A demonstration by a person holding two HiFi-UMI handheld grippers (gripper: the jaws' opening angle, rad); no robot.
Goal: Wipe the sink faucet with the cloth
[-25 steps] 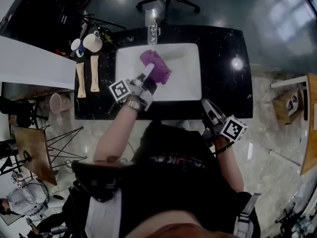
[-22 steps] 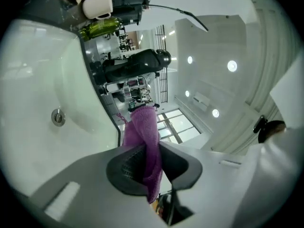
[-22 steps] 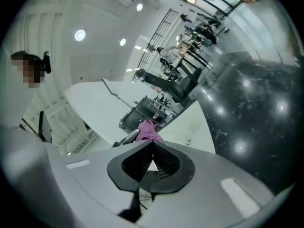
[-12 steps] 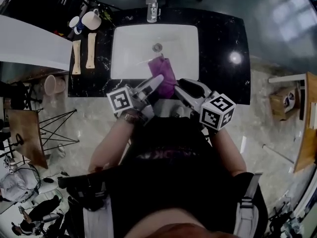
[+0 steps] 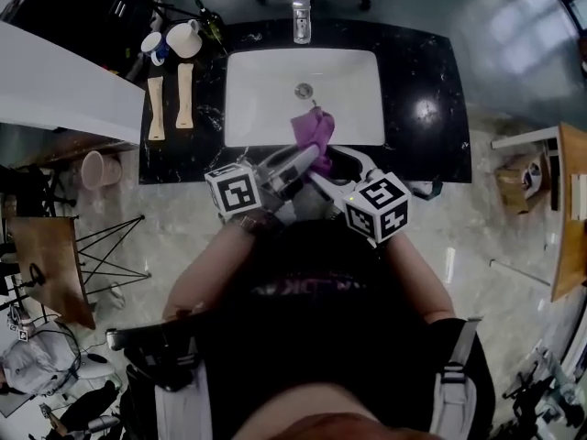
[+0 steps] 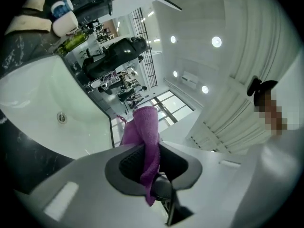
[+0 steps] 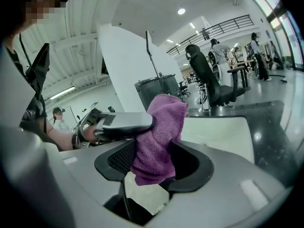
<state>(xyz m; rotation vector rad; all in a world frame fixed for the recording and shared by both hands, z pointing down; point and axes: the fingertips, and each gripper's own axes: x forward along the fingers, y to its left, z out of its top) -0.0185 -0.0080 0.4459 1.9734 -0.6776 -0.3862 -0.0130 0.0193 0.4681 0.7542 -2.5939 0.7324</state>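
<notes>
My left tongs (image 6: pixel 151 163) are clamped on the purple cloth (image 5: pixel 312 128), which stands up out of the pinch and trails down past the pads in a thin fold. My right tongs (image 7: pixel 152 163) have just been opening. Their jaws now stand wide with the same cloth bunched in the gap between them, and I cannot tell whether it brushes either pad. In the right gripper view, one finger of my left tongs comes in from the left of the frame and lies against the cloth's upper part. In the head view both tongs meet just below the middle of the frame, their marker cubes side by side. The cloth is held up over the near edge of the white sink (image 5: pixel 266 108), a little below the drain (image 5: pixel 304 90). The faucet (image 5: pixel 301 18) stands at the top centre, on the far side of the basin and well apart from the cloth. The sink is set in a dark speckled counter (image 5: pixel 417 71). At the upper left, two cups (image 5: pixel 171 42) sit above two pale wooden pieces (image 5: pixel 171 104) lying side by side.
</notes>
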